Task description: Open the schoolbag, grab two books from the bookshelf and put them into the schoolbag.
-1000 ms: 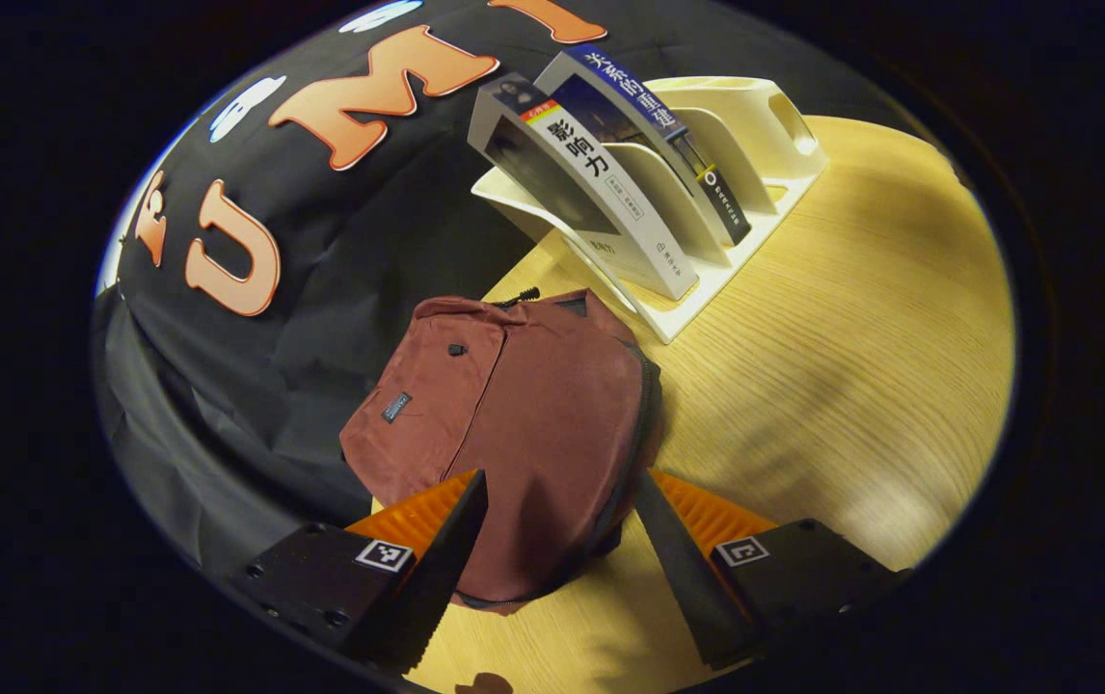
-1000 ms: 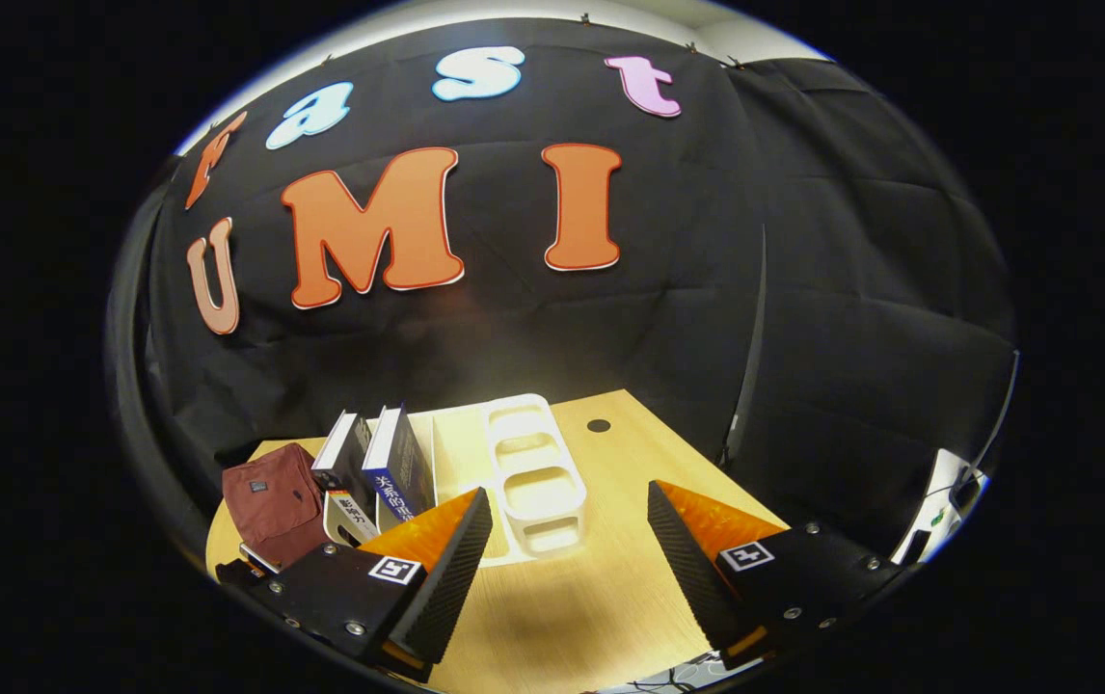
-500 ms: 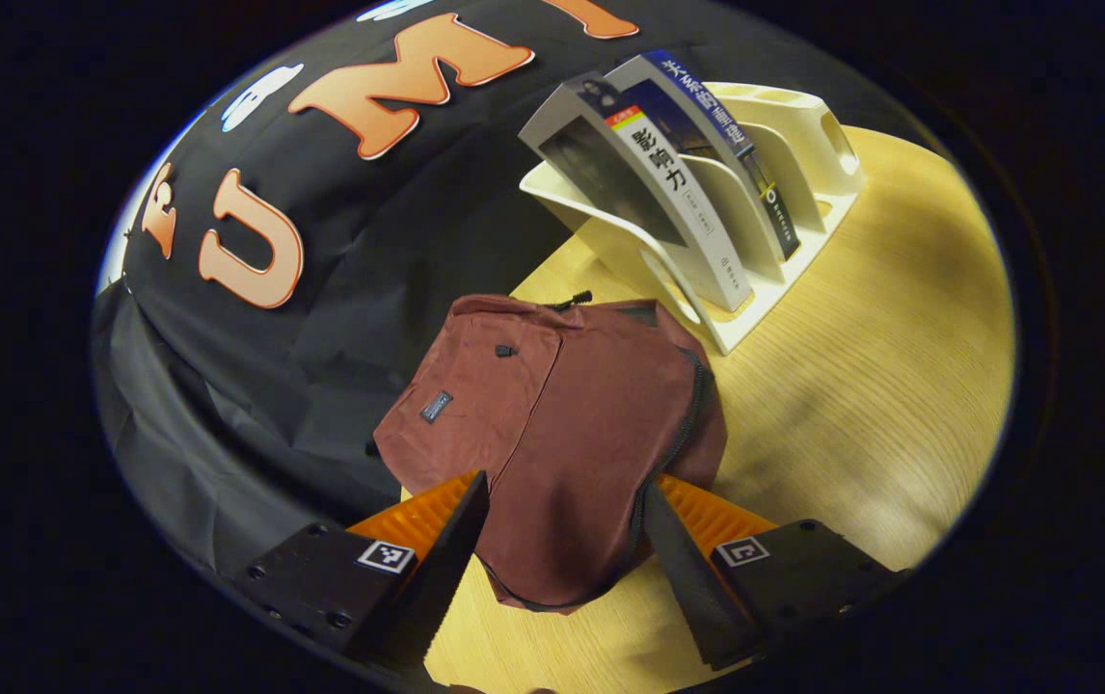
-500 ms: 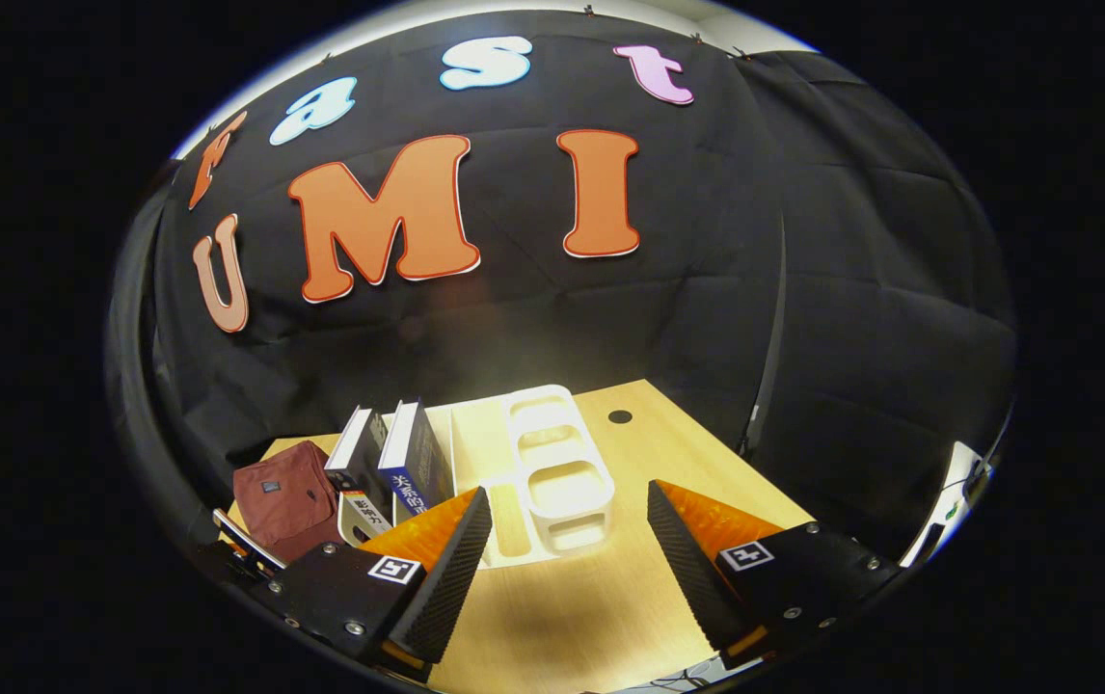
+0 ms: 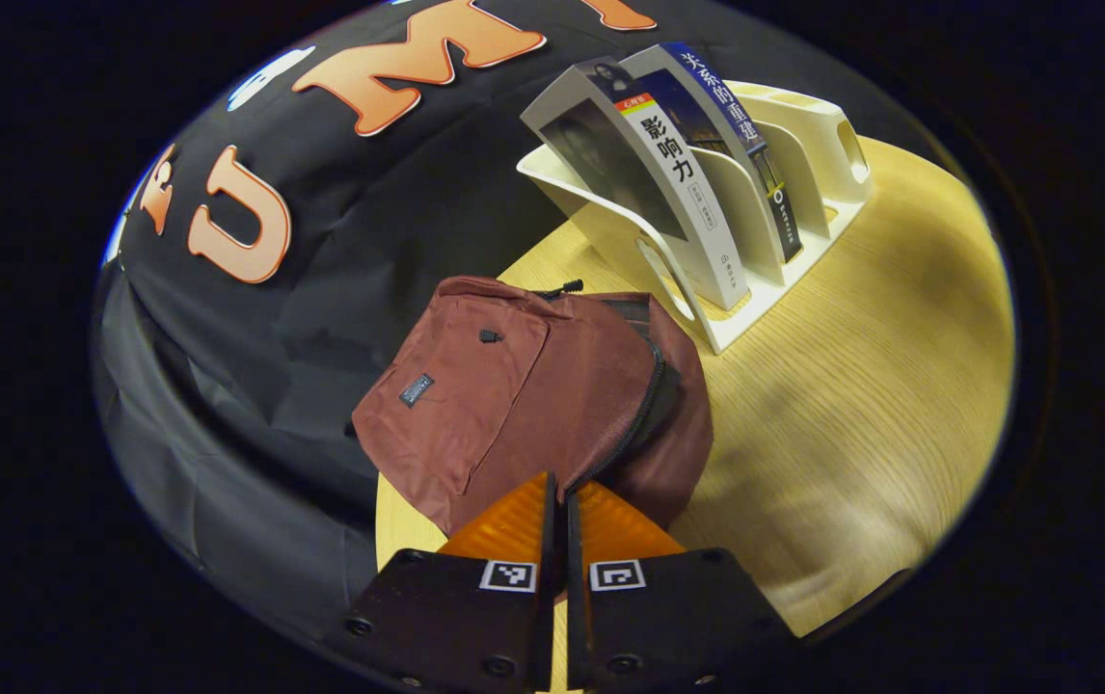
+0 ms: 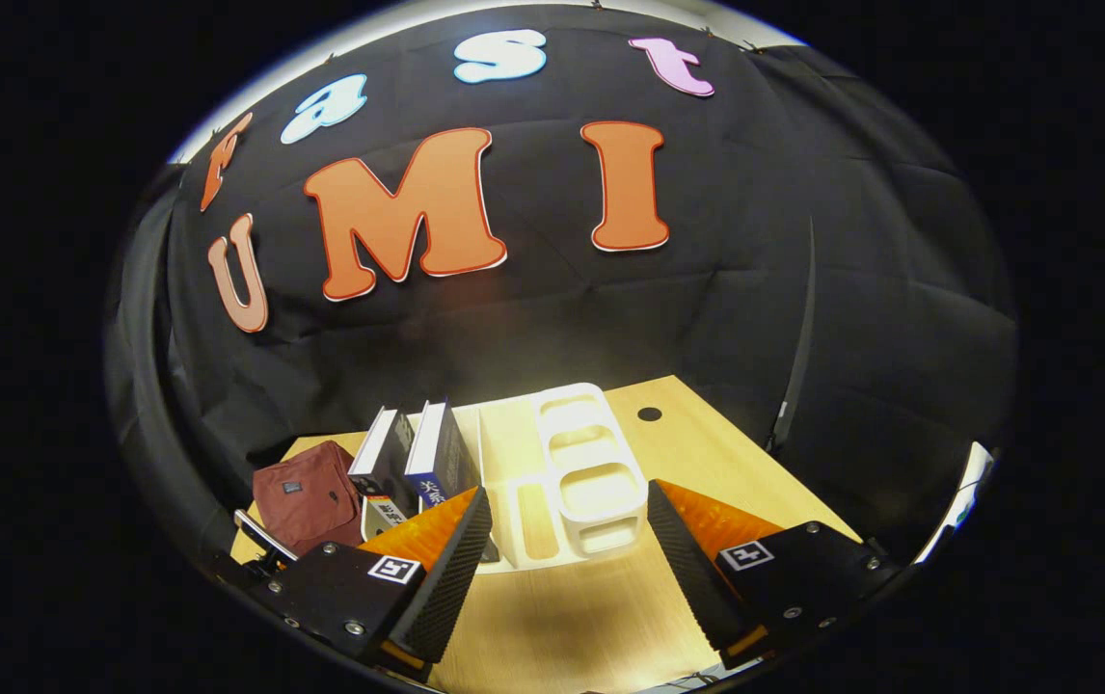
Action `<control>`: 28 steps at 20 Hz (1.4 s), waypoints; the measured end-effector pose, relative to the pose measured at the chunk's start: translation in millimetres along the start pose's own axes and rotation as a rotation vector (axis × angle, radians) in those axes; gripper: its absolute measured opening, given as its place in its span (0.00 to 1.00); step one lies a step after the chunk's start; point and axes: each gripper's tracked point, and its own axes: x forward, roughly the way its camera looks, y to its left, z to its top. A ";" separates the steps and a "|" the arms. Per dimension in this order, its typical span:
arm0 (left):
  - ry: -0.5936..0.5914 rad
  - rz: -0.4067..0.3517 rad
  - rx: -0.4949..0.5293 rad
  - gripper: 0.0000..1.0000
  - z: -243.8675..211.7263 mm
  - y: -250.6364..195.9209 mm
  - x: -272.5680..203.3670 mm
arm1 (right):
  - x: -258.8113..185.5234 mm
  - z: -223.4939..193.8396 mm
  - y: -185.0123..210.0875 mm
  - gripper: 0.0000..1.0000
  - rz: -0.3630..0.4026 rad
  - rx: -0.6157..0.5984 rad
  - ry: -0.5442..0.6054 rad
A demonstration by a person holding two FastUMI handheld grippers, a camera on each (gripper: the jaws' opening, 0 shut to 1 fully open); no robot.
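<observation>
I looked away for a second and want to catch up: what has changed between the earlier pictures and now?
The left gripper closed: its fingers, spread wide before, now meet at the near edge of the schoolbag, by the zipper, whose opening gapes a little. Whether they pinch fabric cannot be told. The right gripper stayed open above the table. Both books remain in the bookshelf.

Dim, warm overhead glow, fisheye warp

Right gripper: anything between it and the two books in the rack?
Nothing visible. The right gripper hangs open over bare table, with the books ahead to its left in the white rack. The rack's empty slots sit directly ahead, beside the books, not before them.
</observation>
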 end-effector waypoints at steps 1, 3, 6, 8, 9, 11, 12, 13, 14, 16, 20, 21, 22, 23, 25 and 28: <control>0.002 -0.001 -0.004 0.02 0.7 -1.1 0.4 | 0.4 0.3 0.2 0.97 0.009 0.003 0.002; 0.007 -0.025 -0.021 0.10 2.0 -5.8 0.2 | 0.1 -0.4 1.1 0.97 0.034 0.027 0.014; 0.029 -0.093 -0.030 0.02 4.5 -8.8 0.1 | 1.7 -3.2 9.2 0.96 0.090 0.040 0.058; 0.048 -0.132 -0.042 0.01 6.8 -3.6 -2.3 | 2.5 -0.5 7.8 0.97 0.078 0.025 0.057; 0.068 -0.156 -0.048 0.01 6.9 -0.5 -2.8 | 3.0 1.0 9.3 0.97 0.077 0.035 0.055; 0.135 -0.219 -0.070 0.01 6.1 9.0 -13.0 | 1.5 5.7 17.4 0.97 0.073 0.062 0.048; 0.150 -0.267 -0.089 0.01 11.9 13.1 -18.8 | 0.2 6.9 20.1 0.97 0.062 0.069 0.045; 0.145 -0.301 -0.105 0.01 18.3 21.9 -22.6 | 0.1 6.7 23.1 0.97 0.047 0.072 0.041; 0.145 -0.324 -0.104 0.01 21.7 34.5 -24.1 | -1.7 7.1 27.6 0.97 0.036 0.074 0.038; 0.116 -0.341 -0.074 0.01 32.6 62.9 -29.1 | -7.2 7.4 40.8 0.97 0.029 0.074 0.032; 0.027 -0.347 -0.019 0.01 57.1 114.3 -34.3 | -14.7 6.5 64.3 0.97 0.015 0.098 0.025; 0.015 -0.350 -0.019 0.01 63.2 125.2 -36.0 | -16.3 6.3 69.6 0.97 0.013 0.102 0.023; -0.003 -0.344 -0.017 0.00 70.2 136.7 -35.6 | -18.2 6.8 76.6 0.97 0.015 0.103 0.022; -0.026 -0.330 -0.010 0.01 77.1 148.5 -34.1 | -20.1 6.7 84.4 0.97 0.021 0.100 0.025; -0.075 -0.298 -0.016 0.01 91.6 171.7 -28.6 | -21.0 9.7 101.0 0.97 0.043 0.082 0.041; -0.105 -0.302 -0.076 0.01 104.4 188.3 -23.9 | -15.4 26.5 124.8 0.97 0.098 0.042 0.084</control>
